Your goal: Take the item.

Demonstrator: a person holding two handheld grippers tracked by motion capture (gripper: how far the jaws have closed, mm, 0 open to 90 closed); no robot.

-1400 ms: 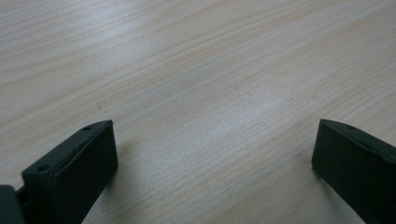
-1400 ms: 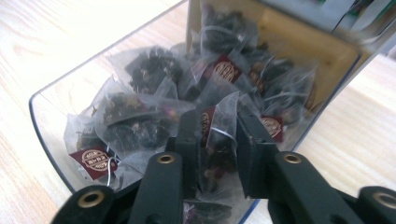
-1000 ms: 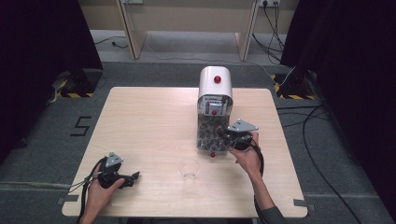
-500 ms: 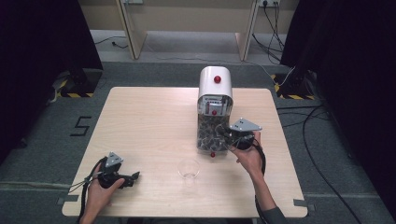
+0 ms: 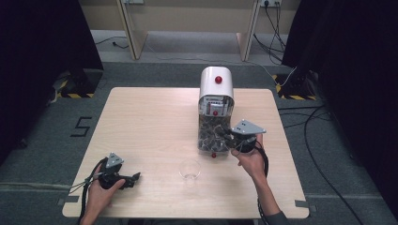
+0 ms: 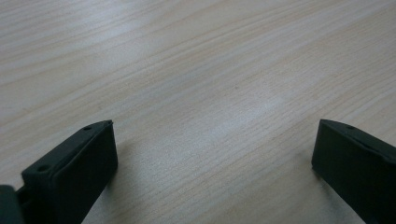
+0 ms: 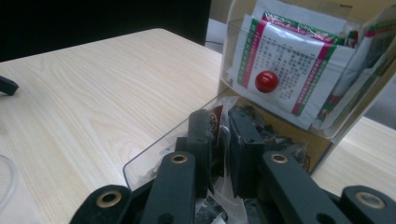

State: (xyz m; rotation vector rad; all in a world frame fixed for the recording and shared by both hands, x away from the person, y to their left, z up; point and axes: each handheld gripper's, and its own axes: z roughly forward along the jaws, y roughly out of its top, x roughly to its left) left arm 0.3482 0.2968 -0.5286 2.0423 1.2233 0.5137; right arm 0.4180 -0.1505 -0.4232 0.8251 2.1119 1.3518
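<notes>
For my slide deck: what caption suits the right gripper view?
Right gripper reaching into a clear dispenser, fingers closed on a small sachet below a red knob.

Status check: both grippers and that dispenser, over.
Left gripper open, resting on table. Right gripper shut on sachet in dispenser drawer. Clear cup stands apart, nothing blocking.

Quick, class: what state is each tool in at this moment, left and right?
Left tool: open, nothing between its jaws, low over the table.
Right tool: closed on a small packet in the dispenser's tray.
</notes>
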